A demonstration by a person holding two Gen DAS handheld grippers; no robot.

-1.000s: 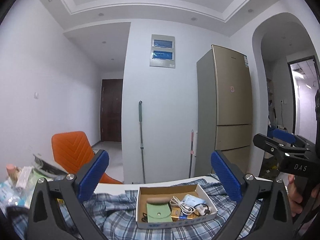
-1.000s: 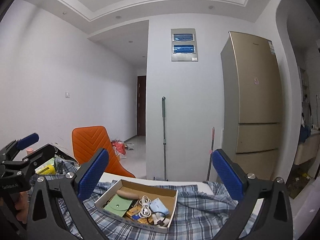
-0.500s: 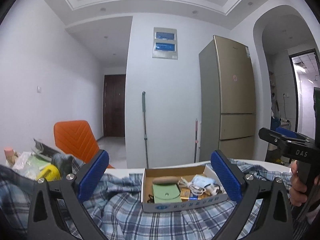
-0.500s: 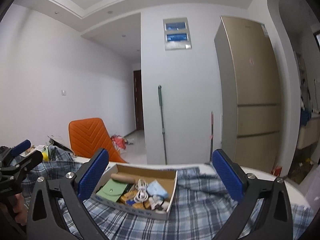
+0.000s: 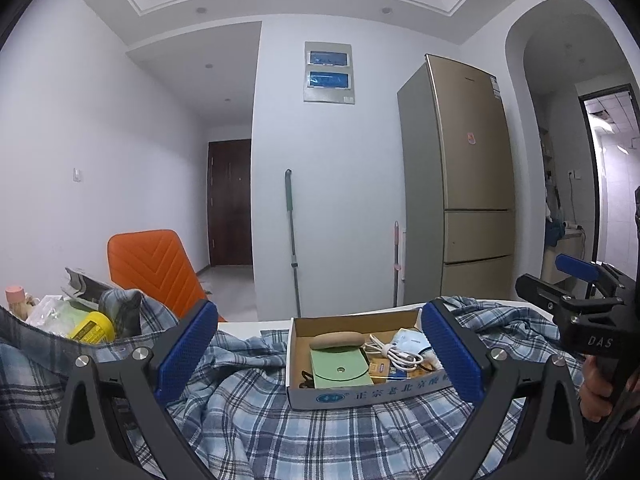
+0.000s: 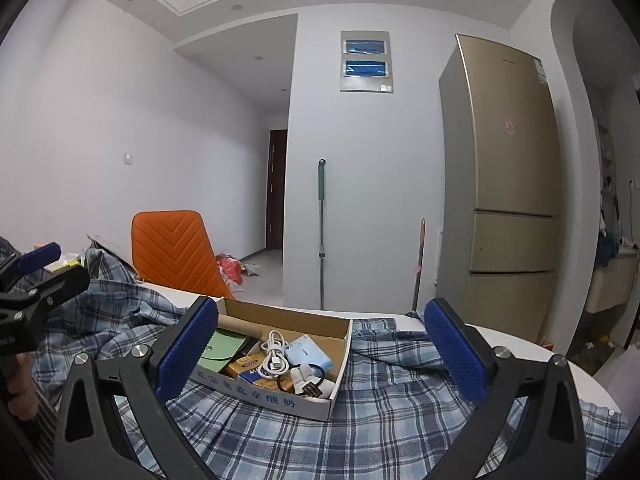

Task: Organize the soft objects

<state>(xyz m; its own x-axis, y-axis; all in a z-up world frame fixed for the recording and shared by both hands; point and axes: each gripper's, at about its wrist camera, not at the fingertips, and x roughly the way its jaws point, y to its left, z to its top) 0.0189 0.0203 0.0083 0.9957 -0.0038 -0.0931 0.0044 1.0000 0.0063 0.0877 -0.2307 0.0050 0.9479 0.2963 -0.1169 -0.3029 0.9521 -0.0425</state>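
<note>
A blue plaid shirt (image 5: 260, 412) (image 6: 384, 412) lies rumpled across a white table. On top of it sits an open cardboard box (image 5: 360, 394) (image 6: 264, 394) holding a green pouch (image 5: 340, 370), a white cable (image 6: 274, 354), a face mask (image 6: 310, 354) and small packets. My left gripper (image 5: 316, 356) hangs open above the shirt, just in front of the box, nothing between its blue pads. My right gripper (image 6: 320, 356) is likewise open over the shirt, the box between its fingers in view. Each gripper shows at the edge of the other's view.
An orange chair (image 5: 152, 268) stands behind the table at the left. Clutter with a yellow can (image 5: 90, 326) sits at the table's far left. A gold fridge (image 5: 464, 184), a mop (image 5: 292, 236) and the table's round right edge (image 6: 576, 368) are beyond.
Both cameras have tilted downward and come closer to the table; the box and shirt now sit higher and larger in view. Both grippers stay open.
</note>
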